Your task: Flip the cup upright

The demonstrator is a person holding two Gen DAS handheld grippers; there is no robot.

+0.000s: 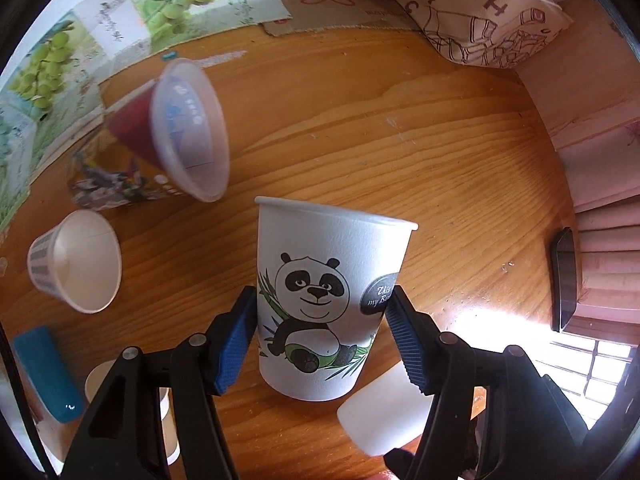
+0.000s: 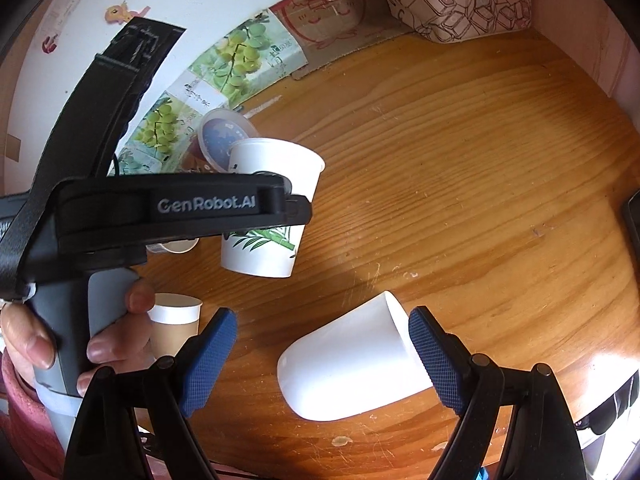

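A home: wooden table (image 2: 460,184), printed tote bag (image 1: 480,12), grape-print cartons (image 2: 236,60).
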